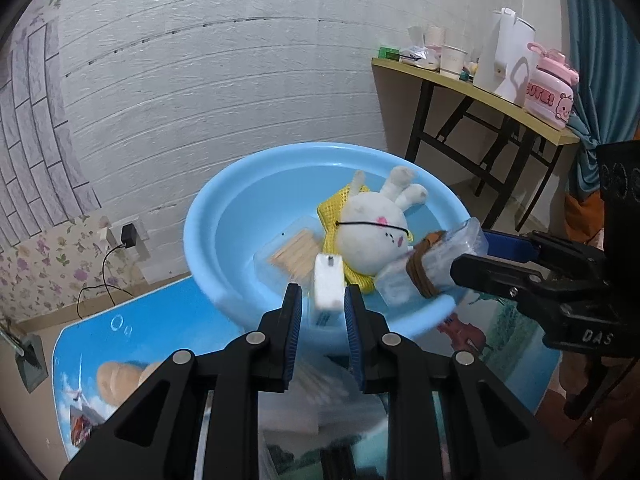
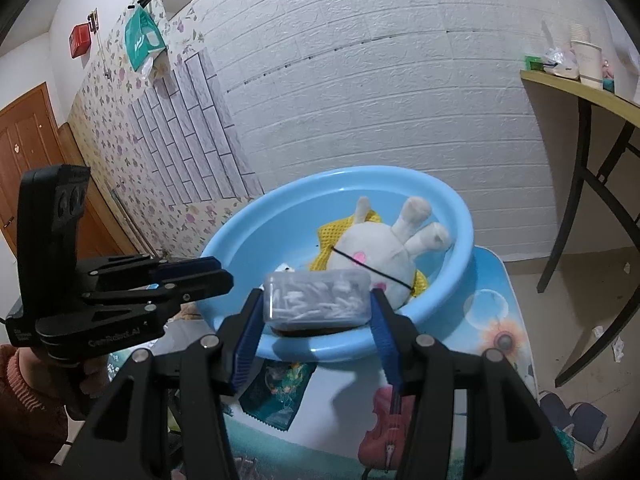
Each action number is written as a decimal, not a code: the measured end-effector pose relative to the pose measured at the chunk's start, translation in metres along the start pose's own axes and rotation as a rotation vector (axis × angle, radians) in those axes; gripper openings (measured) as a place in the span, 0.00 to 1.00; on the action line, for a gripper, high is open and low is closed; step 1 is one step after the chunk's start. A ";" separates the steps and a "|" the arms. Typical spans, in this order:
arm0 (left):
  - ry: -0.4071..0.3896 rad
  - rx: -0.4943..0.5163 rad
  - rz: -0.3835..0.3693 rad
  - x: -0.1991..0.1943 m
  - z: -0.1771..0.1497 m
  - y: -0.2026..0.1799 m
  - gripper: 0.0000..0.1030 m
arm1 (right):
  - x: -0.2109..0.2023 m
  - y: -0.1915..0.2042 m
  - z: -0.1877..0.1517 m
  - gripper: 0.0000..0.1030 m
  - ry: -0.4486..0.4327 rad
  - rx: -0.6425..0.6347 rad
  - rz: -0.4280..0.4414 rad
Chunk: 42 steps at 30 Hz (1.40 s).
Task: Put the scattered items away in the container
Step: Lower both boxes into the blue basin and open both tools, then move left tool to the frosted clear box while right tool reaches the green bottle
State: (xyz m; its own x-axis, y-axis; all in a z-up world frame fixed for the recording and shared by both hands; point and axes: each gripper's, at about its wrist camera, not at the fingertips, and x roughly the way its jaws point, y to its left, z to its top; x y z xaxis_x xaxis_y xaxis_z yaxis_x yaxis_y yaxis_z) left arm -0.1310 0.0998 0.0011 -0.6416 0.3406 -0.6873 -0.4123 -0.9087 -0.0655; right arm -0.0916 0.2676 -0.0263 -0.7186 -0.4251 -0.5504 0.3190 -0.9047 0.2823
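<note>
- Left wrist view: the left gripper (image 1: 322, 296) has its jaws closed partway on a small white box (image 1: 328, 286), held upright at the near rim of the blue basin (image 1: 208, 216).
- Right wrist view: the right gripper (image 2: 318, 310) has its jaws set wide and pressed on both ends of a clear box of cotton swabs (image 2: 318, 298), which hangs over the near rim of the basin (image 2: 460, 216).
- Contents already in the basin: a white plush rabbit (image 1: 374, 236) lying on yellow mesh (image 1: 330, 210), and to its left a clear box of wooden sticks (image 1: 290, 254).
- Step in hand, by judgement: both held items are at the point of release. To do it well, each should be carried a little farther past the rim, over bare basin floor to the left of the rabbit, and lowered before the jaws part, so that neither tips back onto the desk (image 1: 168, 320).
- Risk, by judgement: the swab box is close to the rabbit and the rim; a high drop may let it bounce or slide out.
- Seen only in the left wrist view: the brown band (image 1: 422, 268) wrapped round the swab box (image 1: 436, 264), and the stick box on the basin floor.
- Seen only in the right wrist view: the swabs inside the clear box, a printed packet (image 2: 276, 392) lying on the desk (image 2: 500, 320) below the basin, and the hand (image 2: 92, 380) holding the left gripper (image 2: 216, 276).
</note>
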 end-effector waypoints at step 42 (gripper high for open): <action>0.079 -0.177 0.103 -0.083 -0.146 0.032 0.25 | -0.025 0.065 -0.076 0.51 0.184 -0.025 -0.054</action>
State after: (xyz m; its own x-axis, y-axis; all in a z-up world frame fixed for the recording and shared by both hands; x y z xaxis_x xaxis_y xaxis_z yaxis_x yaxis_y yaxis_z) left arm 0.0036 0.0075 -0.0500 -0.6186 0.2300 -0.7513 -0.2228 -0.9683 -0.1130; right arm -0.0060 0.2178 -0.0540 -0.6107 -0.3715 -0.6993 0.3002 -0.9258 0.2297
